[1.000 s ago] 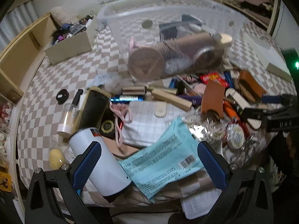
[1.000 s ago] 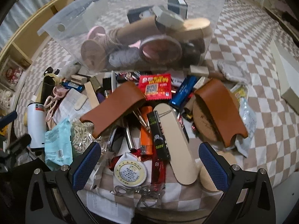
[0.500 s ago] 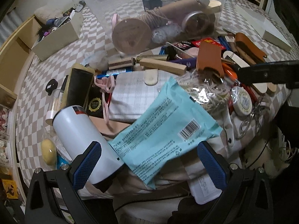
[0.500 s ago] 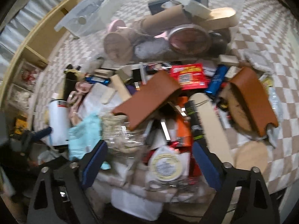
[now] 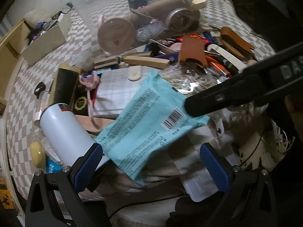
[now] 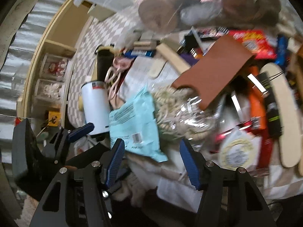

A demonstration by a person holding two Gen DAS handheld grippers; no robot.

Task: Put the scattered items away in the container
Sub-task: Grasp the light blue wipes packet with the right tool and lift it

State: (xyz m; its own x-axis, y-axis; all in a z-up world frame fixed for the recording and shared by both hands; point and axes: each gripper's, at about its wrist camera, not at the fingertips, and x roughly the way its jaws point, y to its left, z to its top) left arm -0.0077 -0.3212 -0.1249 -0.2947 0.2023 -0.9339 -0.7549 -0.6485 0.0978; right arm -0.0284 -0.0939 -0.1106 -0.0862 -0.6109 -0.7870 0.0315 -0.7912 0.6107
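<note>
Jaws on both grippers stand released, nothing between them. Left gripper (image 5: pixel 151 160) hovers low over the pale blue printed plastic packet (image 5: pixel 149 126), which lies at the near edge of the pile beside a white cylindrical bottle (image 5: pixel 64 130). Right gripper (image 6: pixel 151 160) reaches in from the right — its finger overlaps the packet's corner. Clear plastic container (image 5: pixel 144 13) stands beyond the clutter — packed items crowd every side.

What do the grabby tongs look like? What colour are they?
Both tongs are black frames with two fingers tipped by bumpy blue pads. On the left tongs the pads are oblong, and small silver screws dot the black arms below them. The right tongs look the same: blue ridged pads, silver screws, triangular cut-outs in the frame. From the left camera, pale letters show on its black side.
</note>
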